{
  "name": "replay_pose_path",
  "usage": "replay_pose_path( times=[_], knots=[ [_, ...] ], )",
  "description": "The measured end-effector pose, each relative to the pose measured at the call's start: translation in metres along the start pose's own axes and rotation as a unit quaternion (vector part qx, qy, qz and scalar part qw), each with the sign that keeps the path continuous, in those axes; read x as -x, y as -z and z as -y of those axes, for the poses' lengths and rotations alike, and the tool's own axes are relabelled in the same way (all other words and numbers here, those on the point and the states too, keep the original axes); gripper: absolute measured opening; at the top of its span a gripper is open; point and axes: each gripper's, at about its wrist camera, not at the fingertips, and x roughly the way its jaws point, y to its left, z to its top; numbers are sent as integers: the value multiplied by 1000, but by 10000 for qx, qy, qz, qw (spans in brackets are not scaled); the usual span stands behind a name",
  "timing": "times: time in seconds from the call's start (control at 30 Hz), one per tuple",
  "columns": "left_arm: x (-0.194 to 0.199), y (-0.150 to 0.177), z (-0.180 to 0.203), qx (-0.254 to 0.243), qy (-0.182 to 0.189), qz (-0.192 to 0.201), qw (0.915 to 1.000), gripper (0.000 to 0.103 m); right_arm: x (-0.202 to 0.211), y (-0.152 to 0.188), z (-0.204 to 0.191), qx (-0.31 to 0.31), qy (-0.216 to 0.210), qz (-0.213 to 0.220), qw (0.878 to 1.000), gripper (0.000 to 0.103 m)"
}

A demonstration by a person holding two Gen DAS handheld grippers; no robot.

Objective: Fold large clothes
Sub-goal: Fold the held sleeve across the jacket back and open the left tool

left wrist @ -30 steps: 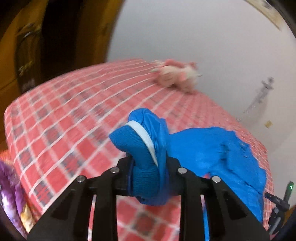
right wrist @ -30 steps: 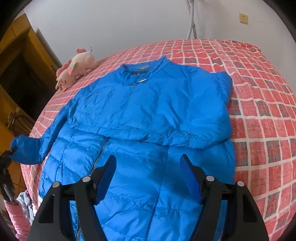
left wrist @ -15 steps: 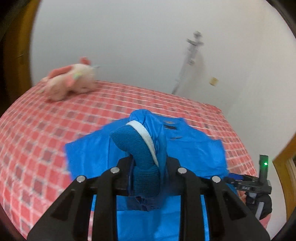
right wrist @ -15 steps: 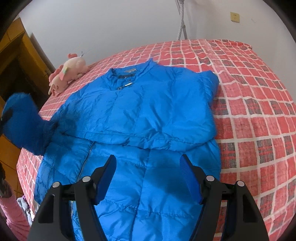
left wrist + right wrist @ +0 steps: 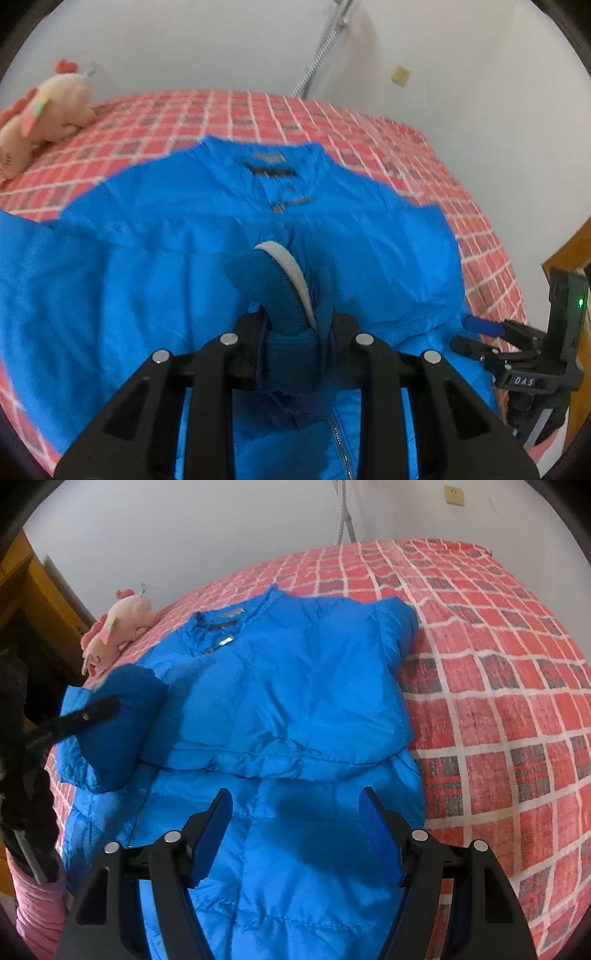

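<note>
One blue puffer jacket (image 5: pixel 288 701) lies on the checked bed (image 5: pixel 498 686).
Left gripper (image 5: pixel 295 332) fingers pinch its ribbed sleeve cuff (image 5: pixel 280 295) above the jacket's chest; right gripper (image 5: pixel 295 834) fingers spread over its hem, which is cut off.

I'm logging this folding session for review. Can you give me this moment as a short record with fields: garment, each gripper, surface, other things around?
garment: blue puffer jacket, front up on the bed, collar toward the wall
far sleeve: already folded across the chest
near sleeve: knit cuff lifted above the jacket body
left gripper: shut on the cuff
right gripper: open, empty, above the lower front of the jacket
surface: red checked bedspread
nearby: pink plush toy beside the collar
</note>
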Motion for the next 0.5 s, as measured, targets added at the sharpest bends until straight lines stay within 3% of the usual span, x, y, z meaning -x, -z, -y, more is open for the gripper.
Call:
replay_pose_path(
  times=[0.17, 0.27, 0.37, 0.5],
  knots=[
    [-13, 4, 6, -104, 194, -205, 9995, 37, -6, 0, 4, -42, -12, -37, 10000, 71],
    [4, 7, 10, -148, 437, -181, 9988, 50, -6, 0, 4, -32, -19, -18, 10000, 71],
    [38, 11, 7, -143, 755, 119, 9970, 60, -5, 1, 5, -37, -27, -7, 10000, 71],
    [69, 13, -19, -85, 200, 502, 9985, 61, -1, 1, 6, -73, -28, 39, 10000, 71]
  ],
)
